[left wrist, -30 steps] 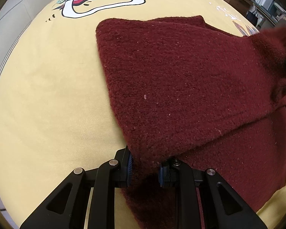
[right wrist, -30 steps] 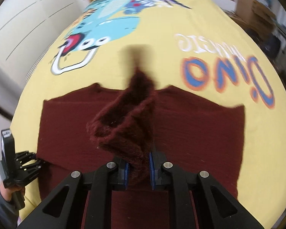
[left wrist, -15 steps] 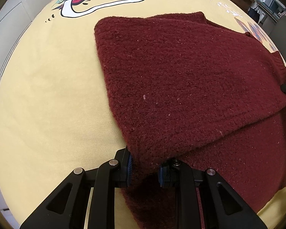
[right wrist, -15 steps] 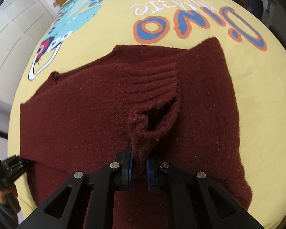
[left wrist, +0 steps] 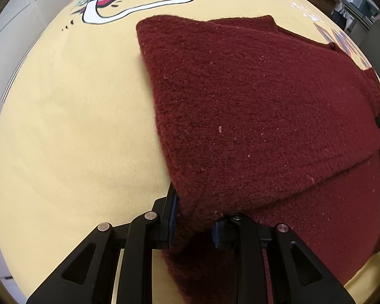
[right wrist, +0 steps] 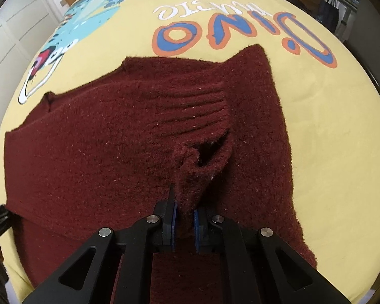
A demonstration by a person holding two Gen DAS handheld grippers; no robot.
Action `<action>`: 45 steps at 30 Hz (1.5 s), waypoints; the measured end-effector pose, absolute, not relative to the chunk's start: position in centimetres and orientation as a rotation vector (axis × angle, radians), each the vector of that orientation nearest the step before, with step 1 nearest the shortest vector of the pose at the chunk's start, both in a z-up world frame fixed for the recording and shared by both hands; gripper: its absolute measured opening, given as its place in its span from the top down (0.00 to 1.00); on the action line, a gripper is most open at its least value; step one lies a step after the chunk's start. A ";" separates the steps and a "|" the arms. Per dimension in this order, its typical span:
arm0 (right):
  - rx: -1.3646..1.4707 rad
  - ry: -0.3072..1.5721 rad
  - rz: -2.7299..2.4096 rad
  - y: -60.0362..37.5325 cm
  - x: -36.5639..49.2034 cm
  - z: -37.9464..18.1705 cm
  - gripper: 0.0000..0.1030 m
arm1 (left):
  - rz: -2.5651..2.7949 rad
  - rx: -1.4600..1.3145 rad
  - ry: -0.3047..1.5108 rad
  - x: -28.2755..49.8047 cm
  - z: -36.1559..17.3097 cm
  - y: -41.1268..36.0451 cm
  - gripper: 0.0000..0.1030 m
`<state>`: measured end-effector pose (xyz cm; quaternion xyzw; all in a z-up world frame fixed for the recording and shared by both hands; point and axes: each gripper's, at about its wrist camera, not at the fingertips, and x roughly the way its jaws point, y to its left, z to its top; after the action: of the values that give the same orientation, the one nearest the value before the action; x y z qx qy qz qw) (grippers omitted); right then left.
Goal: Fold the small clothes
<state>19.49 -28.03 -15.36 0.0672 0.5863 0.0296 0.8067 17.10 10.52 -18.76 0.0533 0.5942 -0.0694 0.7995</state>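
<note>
Light: soft, even indoor glow on my yellow bedspread point(left wrist: 63, 131) — no glare.
Shadows: dark under my sweater point(right wrist: 101, 152) fold.
Edges: heavy fisheye bending, black vignette corners.
Focus: centre crisp — rim smeared.

Maroon knit sweater point(right wrist: 114, 152), yellow cartoon-printed sheet point(right wrist: 329, 139), seemingly blue-padded black jaws

Left gripper point(left wrist: 193, 224), right gripper point(right wrist: 184, 224) — jaws clamped

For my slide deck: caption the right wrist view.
Right gripper pinches the ribbed cuff of a maroon knit sweater on a yellow dinosaur-print bedspread.
</note>
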 end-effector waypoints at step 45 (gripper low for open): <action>-0.098 1.068 0.123 -23.2 18.3 -15.5 0.01 | -0.099 0.061 1.120 18.2 -17.7 6.1 0.01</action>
<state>18.34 -23.17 -15.51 -0.0468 0.5082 0.0584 0.8580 18.23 6.09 -17.68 0.0290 0.5309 -0.0470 0.8457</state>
